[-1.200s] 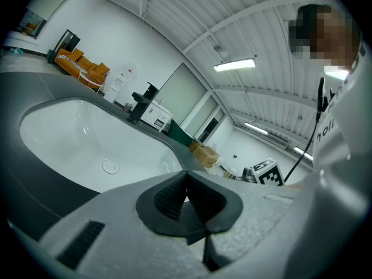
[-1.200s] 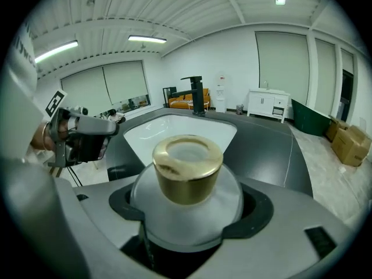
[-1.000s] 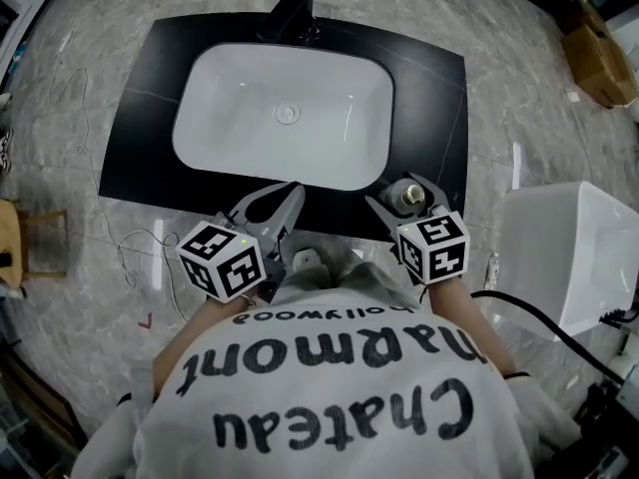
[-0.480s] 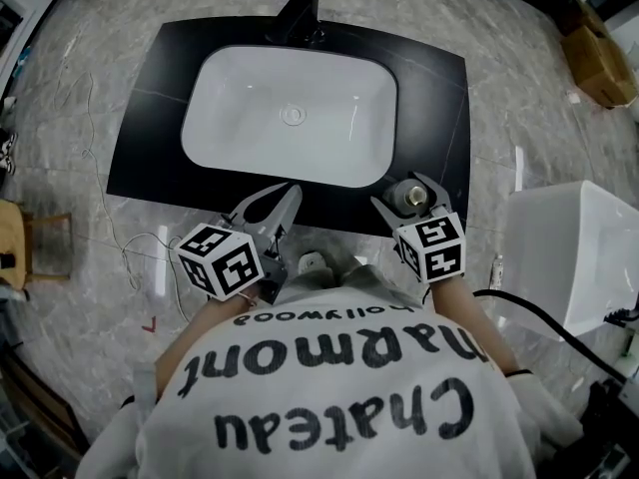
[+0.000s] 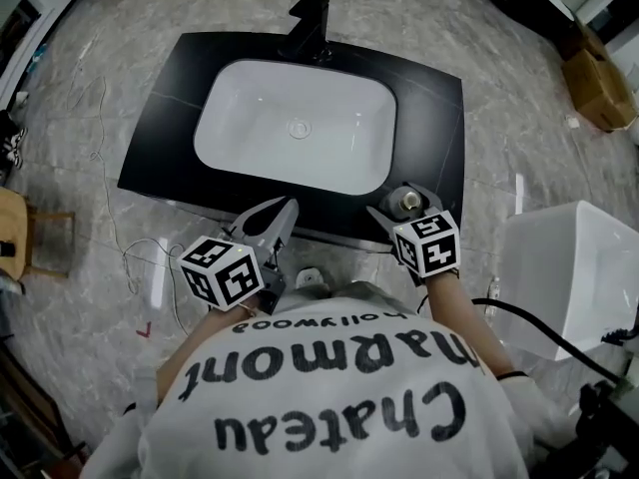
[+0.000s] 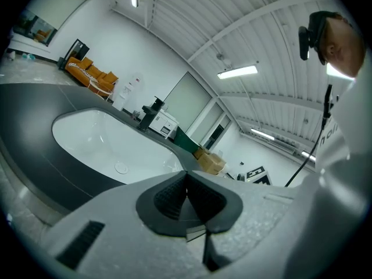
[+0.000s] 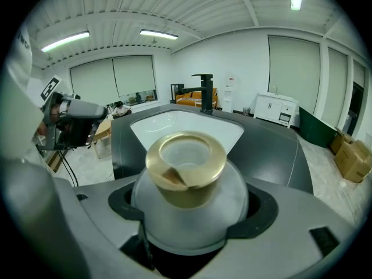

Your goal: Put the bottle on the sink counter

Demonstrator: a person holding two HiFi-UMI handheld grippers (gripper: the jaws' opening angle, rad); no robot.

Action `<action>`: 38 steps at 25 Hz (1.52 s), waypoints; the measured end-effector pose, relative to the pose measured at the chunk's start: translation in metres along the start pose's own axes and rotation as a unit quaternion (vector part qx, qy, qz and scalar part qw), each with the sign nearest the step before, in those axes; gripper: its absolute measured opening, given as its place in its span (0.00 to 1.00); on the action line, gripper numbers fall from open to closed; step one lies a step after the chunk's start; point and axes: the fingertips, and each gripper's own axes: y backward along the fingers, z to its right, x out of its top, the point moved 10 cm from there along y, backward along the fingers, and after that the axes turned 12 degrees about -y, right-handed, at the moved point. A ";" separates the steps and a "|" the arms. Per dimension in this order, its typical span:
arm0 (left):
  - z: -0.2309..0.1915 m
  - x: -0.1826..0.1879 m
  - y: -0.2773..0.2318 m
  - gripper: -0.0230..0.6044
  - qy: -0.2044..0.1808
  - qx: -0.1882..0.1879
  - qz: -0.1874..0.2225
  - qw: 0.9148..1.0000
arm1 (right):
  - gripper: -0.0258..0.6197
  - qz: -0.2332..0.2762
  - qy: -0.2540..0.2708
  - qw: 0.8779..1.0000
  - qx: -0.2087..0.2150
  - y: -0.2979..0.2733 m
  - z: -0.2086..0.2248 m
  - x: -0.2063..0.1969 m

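Observation:
My right gripper [image 5: 407, 204] is shut on a frosted round bottle [image 7: 190, 208] with a gold neck [image 7: 186, 166]. In the head view the bottle [image 5: 407, 201] hangs over the near right part of the black sink counter [image 5: 439, 118], by its front edge. The right gripper [image 7: 192, 214] clasps the bottle's body on both sides. My left gripper [image 5: 272, 220] is shut with nothing in it, at the counter's near edge, left of the right one. Its jaws [image 6: 187, 199] meet in the left gripper view.
A white basin [image 5: 296, 128] is sunk into the counter, with a black tap [image 5: 312, 23] behind it. A white box [image 5: 574, 262] stands on the floor at the right, a cardboard box [image 5: 599, 63] farther back, a wooden stool [image 5: 15, 233] at left. A black cable [image 5: 529, 317] trails right.
The view has drawn back a little from the sink. Both grippers sit slightly lower in frame; the right one still holds the bottle over the counter's near right edge.

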 end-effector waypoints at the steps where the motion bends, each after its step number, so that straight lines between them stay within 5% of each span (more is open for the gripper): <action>1: 0.003 0.000 0.004 0.06 -0.002 0.004 0.003 1.000 | 0.57 -0.003 0.001 1.000 0.003 0.000 0.000 0.000; 7: 0.021 0.000 0.029 0.06 -0.017 0.042 0.021 0.999 | 0.57 -0.027 0.020 0.999 0.024 -0.004 0.001 0.003; 12: 0.041 -0.008 0.053 0.06 0.006 0.074 0.042 0.996 | 0.57 -0.050 0.042 0.997 0.036 0.000 0.001 0.001; 23: 0.126 -0.037 0.104 0.06 -0.017 0.125 0.087 0.988 | 0.57 -0.016 -0.012 0.999 0.050 0.062 0.022 -0.037; 31: 0.197 -0.074 0.119 0.06 -0.021 0.125 0.110 0.986 | 0.57 0.028 -0.093 0.992 0.084 0.155 0.031 -0.094; 38: 0.261 -0.113 0.138 0.06 -0.014 0.120 0.112 0.986 | 0.57 0.072 -0.061 0.988 0.120 0.226 0.017 -0.133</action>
